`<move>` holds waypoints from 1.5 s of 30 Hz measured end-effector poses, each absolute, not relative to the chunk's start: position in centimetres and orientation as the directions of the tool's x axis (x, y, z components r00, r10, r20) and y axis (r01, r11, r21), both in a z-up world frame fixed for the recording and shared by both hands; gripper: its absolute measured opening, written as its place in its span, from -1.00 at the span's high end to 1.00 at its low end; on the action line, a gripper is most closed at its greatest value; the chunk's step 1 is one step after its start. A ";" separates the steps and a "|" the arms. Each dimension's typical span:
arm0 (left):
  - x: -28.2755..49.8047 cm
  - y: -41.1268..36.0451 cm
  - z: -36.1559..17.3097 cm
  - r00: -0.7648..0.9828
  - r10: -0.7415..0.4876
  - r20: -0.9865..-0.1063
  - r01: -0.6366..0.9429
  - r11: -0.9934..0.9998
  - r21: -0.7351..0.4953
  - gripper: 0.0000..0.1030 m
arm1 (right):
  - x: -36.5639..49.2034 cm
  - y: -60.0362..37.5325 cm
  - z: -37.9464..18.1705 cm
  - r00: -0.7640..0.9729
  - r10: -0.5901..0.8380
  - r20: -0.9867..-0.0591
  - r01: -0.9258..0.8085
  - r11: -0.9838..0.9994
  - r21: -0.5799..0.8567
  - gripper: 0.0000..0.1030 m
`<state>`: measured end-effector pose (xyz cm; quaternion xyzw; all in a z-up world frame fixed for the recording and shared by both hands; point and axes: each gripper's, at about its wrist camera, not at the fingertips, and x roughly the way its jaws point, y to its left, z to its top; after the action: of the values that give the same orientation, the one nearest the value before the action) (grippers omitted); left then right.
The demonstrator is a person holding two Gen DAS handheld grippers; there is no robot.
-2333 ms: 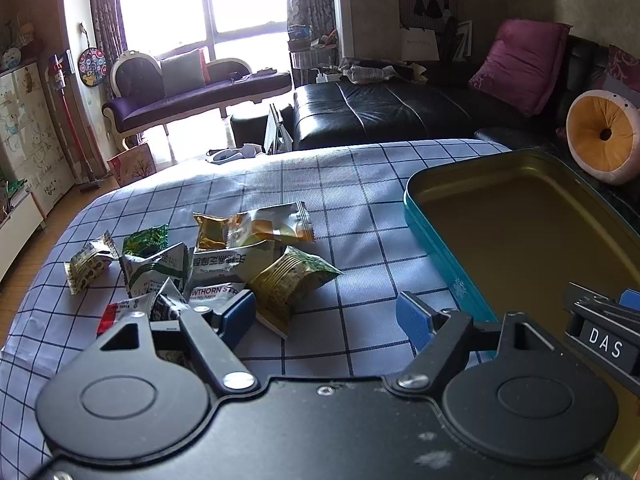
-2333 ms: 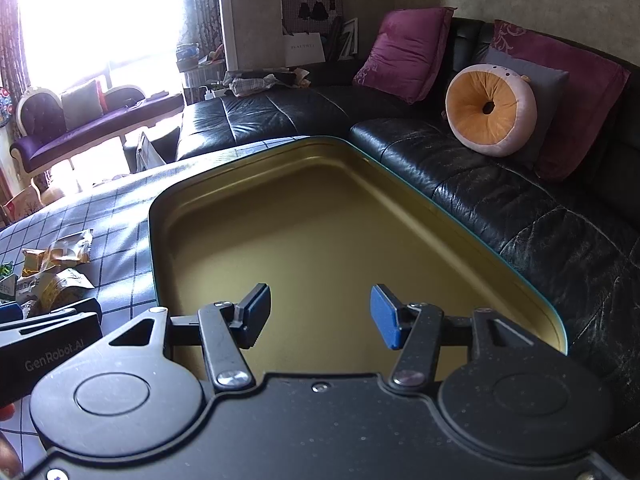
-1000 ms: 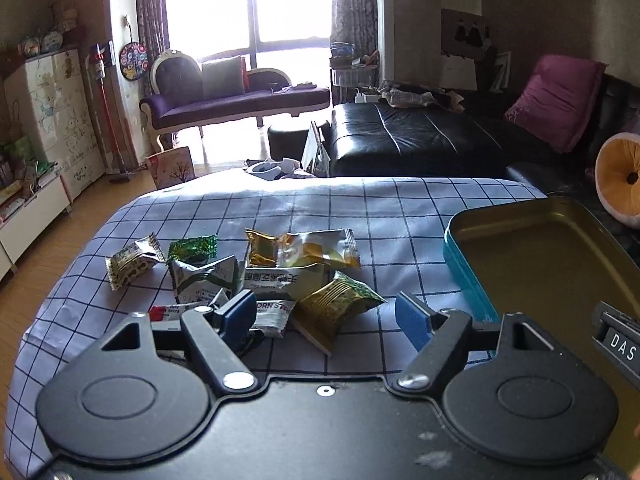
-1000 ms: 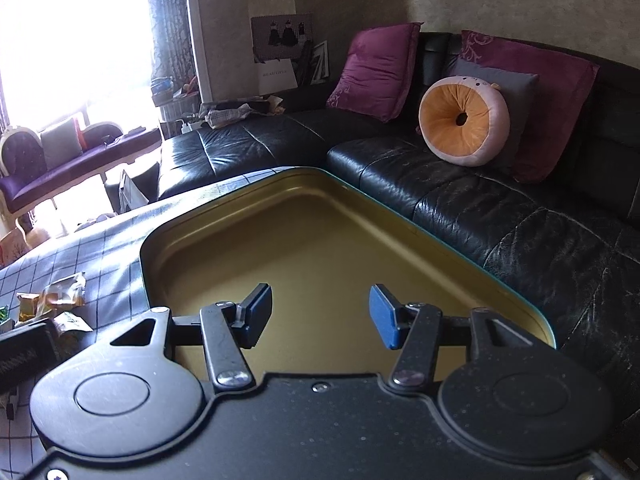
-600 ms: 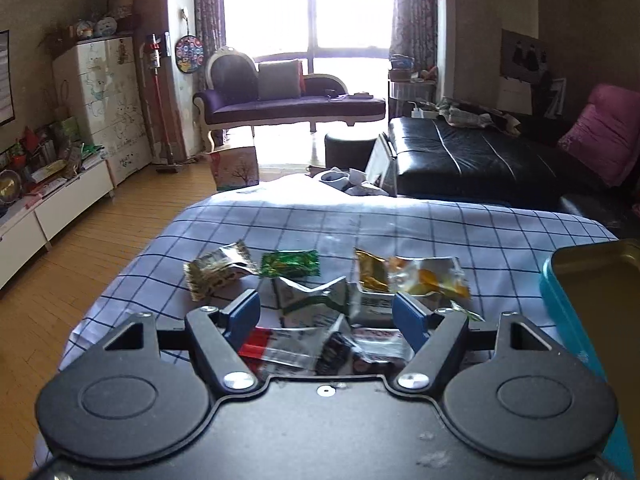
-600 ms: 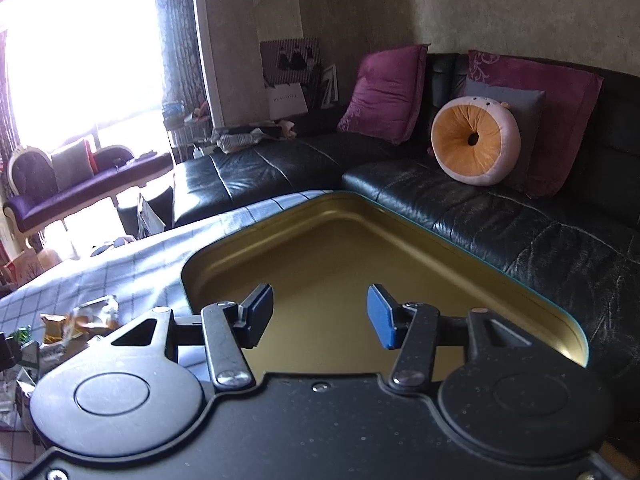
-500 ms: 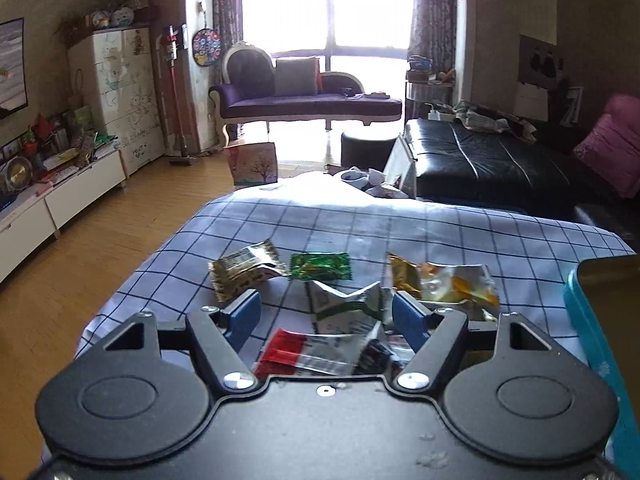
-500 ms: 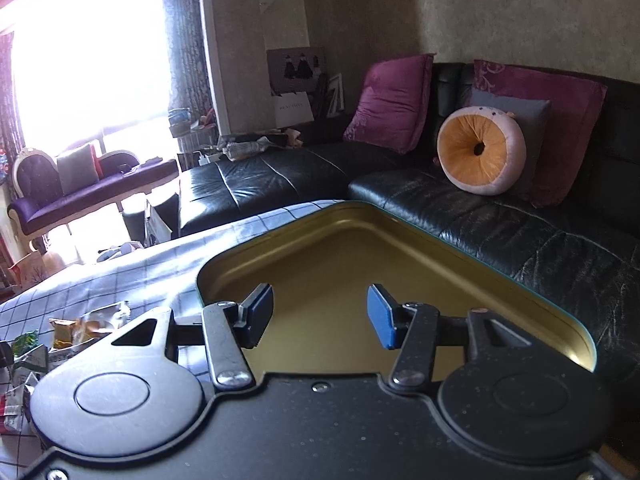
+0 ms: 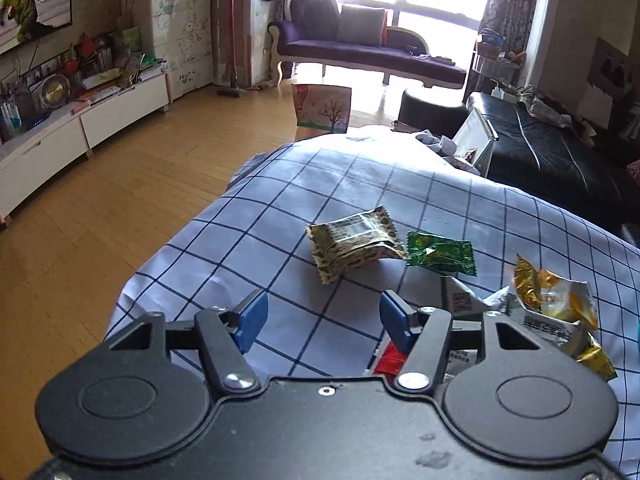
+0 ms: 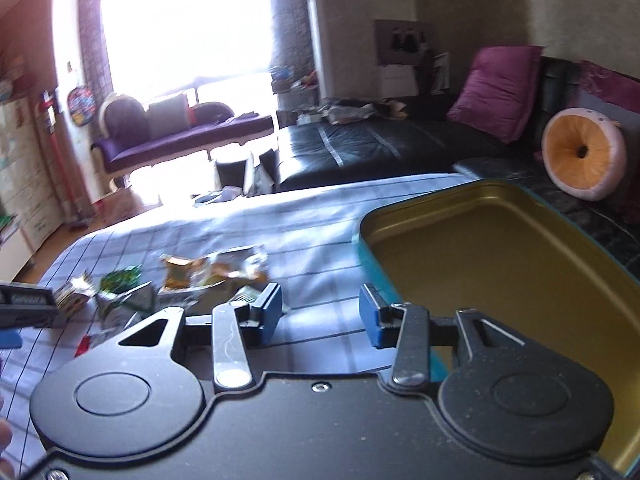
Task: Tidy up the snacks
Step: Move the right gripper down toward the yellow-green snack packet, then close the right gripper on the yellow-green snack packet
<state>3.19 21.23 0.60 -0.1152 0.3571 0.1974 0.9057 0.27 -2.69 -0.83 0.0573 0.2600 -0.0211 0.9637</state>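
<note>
Several snack packets lie on the blue checked cloth (image 9: 352,184): a gold-black packet (image 9: 354,242), a green one (image 9: 440,252), a yellow-orange one (image 9: 554,300) and a red one (image 9: 390,360) under my right finger. My left gripper (image 9: 320,320) is open and empty, low over bare cloth just left of the pile. My right gripper (image 10: 320,312) is open and empty, over the cloth between the packets (image 10: 216,268) and the empty gold tin with a teal rim (image 10: 500,256). The left gripper's body (image 10: 24,304) shows at the left edge of the right wrist view.
The table's left edge (image 9: 168,248) drops to a wooden floor (image 9: 100,200). A black leather sofa (image 10: 380,148) with cushions runs behind the table and along its right side. A purple chaise (image 9: 360,52) stands by the window.
My left gripper has swung left, so the pile now sits to its right and the tin has left its view. My right gripper has swung left off the tin toward the packets.
</note>
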 end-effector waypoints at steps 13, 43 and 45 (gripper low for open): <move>4.8 23.5 -0.4 0.624 0.165 -0.764 -0.420 0.895 -0.150 -0.17 | 3.3 -1.4 -2.8 0.751 0.145 -0.644 0.039 0.964 0.262 0.03; 5.1 23.3 -0.1 0.642 0.141 -0.753 -0.380 0.912 -0.154 -0.17 | 5.2 -1.6 -2.7 0.733 0.173 -0.658 0.034 0.956 0.290 0.17; 5.1 23.6 -0.1 0.644 0.136 -0.753 -0.391 0.904 -0.171 -0.17 | 4.6 -1.8 -2.7 0.733 0.183 -0.655 0.024 0.955 0.294 0.19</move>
<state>5.10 23.60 -0.05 -0.1611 0.3951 0.1477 0.8923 4.59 -1.75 -2.65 0.1428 0.3629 0.0432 0.9198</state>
